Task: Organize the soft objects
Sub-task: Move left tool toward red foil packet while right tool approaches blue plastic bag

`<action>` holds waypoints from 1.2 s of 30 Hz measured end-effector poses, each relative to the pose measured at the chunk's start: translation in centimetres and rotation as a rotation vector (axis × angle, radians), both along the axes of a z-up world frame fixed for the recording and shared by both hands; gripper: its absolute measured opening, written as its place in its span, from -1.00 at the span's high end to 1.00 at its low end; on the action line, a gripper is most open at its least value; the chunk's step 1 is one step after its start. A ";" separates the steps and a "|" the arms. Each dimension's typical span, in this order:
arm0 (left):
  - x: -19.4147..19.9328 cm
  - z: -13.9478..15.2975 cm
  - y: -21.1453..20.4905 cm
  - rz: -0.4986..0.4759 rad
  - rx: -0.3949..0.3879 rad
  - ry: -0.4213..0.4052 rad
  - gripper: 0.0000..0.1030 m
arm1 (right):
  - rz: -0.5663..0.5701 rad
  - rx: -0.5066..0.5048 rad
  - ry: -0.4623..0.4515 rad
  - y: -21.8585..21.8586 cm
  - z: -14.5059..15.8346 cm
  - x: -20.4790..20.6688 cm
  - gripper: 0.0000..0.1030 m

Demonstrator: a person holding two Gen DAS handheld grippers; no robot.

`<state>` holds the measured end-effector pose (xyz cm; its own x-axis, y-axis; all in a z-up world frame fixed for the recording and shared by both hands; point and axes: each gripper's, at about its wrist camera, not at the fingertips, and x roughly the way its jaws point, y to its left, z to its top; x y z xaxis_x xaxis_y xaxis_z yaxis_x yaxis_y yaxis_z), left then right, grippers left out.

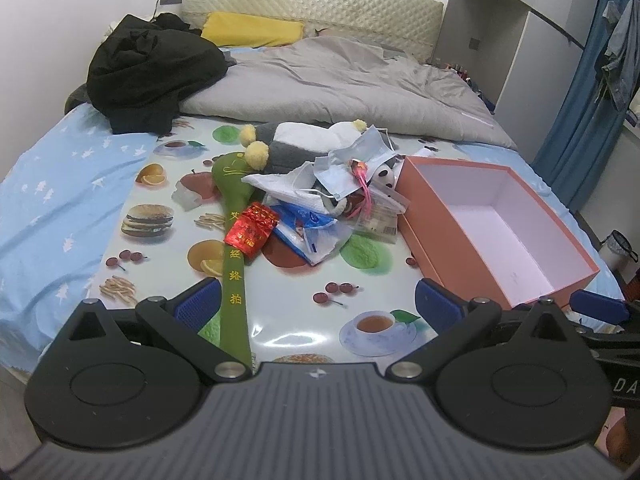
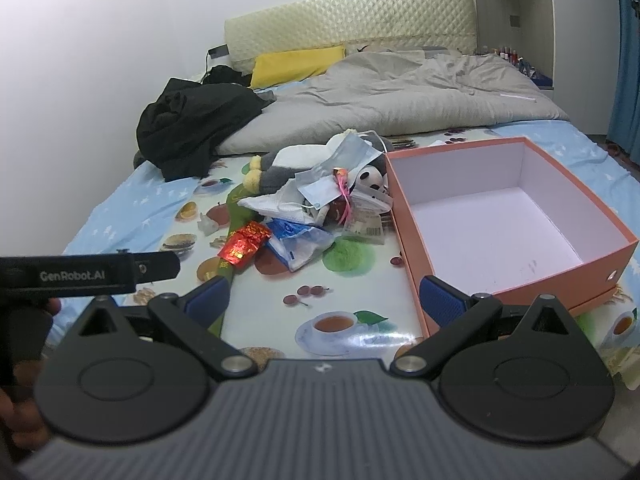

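The left gripper (image 1: pixel 318 300) hangs over the near edge of the bed with its blue-padded fingers (image 1: pixel 199 308) spread wide and nothing between them. The right gripper (image 2: pixel 324 300) hovers just beside it to the right, likewise spread and empty, its right finger in front of the near left corner of the orange box (image 2: pixel 624 246). The box stands open and empty on the right of the fruit-printed mat (image 1: pixel 280 316). Left of the box lies the heap of soft things: a long green plush stick (image 1: pixel 234 240) reaching toward the left gripper, a red packet (image 1: pixel 251 230) on it, a blue face mask (image 1: pixel 340 182), a grey and white plush (image 1: pixel 298 142) farther back, a small panda toy (image 2: pixel 370 178) next to the box's far left corner. Beyond them, a grey duvet (image 1: pixel 340 84) and black clothing (image 1: pixel 148 68)
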<state>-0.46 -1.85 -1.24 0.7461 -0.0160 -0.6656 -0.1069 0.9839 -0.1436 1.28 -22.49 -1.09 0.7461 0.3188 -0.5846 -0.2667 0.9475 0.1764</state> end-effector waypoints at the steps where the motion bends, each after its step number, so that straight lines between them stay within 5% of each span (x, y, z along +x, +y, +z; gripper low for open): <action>1: 0.0 0.0 0.0 0.001 0.001 0.001 -1.00 | -0.001 -0.001 0.001 0.0 0.0 0.0 -1.00; 36: 0.0 -0.8 0.8 -0.031 -0.005 0.008 -1.00 | -0.027 -0.039 -0.004 0.3 -0.1 -0.1 -1.00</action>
<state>-0.48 -1.01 -2.07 0.7399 -0.0422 -0.6714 -0.0780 0.9859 -0.1479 1.13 -22.22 -1.21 0.7564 0.2753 -0.5934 -0.2415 0.9606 0.1378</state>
